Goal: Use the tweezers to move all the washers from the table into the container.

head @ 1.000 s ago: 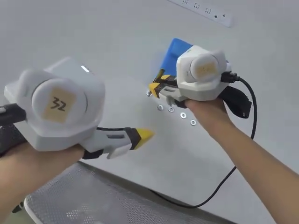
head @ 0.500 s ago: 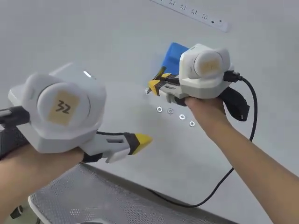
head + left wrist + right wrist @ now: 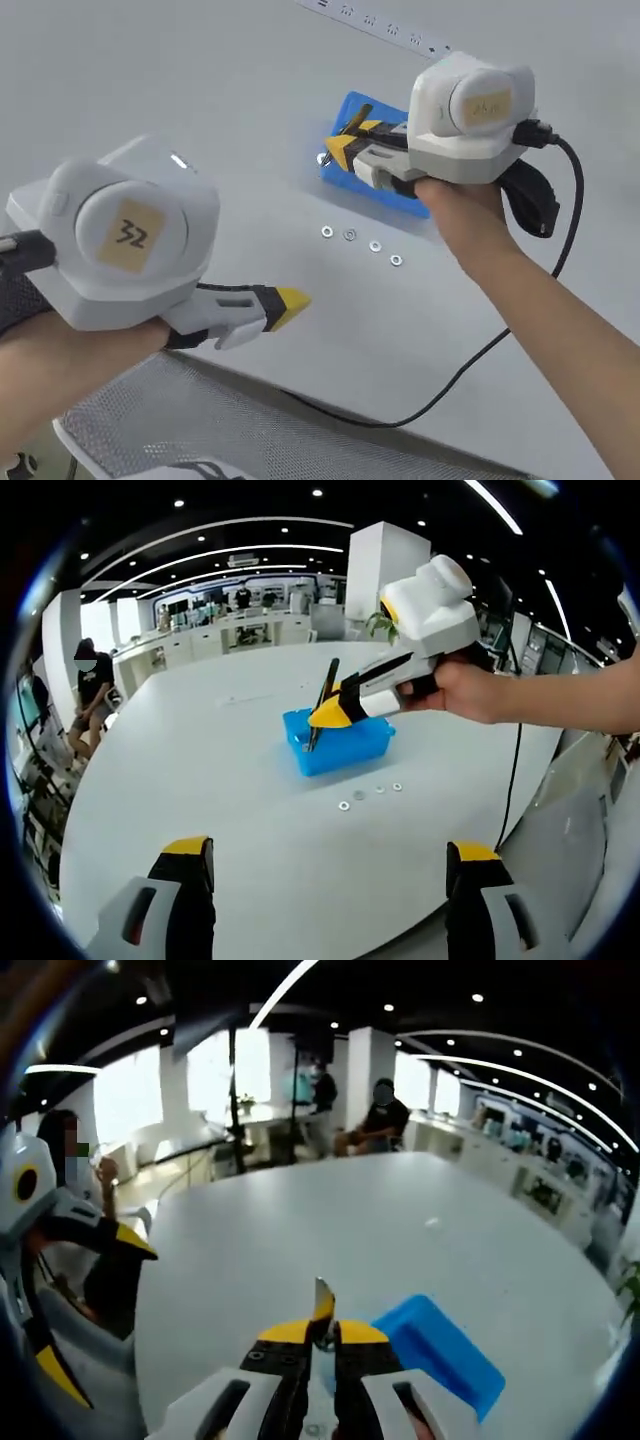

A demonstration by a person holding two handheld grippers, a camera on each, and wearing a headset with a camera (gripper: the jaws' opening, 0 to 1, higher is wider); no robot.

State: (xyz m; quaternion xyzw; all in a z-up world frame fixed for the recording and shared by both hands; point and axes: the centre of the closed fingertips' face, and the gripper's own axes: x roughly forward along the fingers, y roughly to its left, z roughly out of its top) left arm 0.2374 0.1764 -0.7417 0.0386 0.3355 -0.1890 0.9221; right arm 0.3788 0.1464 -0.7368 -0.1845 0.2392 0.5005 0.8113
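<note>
The left gripper view shows the right gripper [image 3: 325, 715] clamped on dark tweezers [image 3: 328, 680] that point down over the blue container [image 3: 345, 752], with four washers [image 3: 349, 235] in a row on the white table [image 3: 200, 80] beside it, while the head view lets one read "32" on the left gripper [image 3: 288, 300], whose jaws stand wide apart.

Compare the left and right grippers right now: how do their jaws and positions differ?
The left gripper's jaws stand wide open and empty; the right gripper's are shut on the tweezers. The right gripper is held over the blue container, while the left gripper hangs near the table edge, on the near side of the washers. Both have white bodies and yellow-tipped jaws.
</note>
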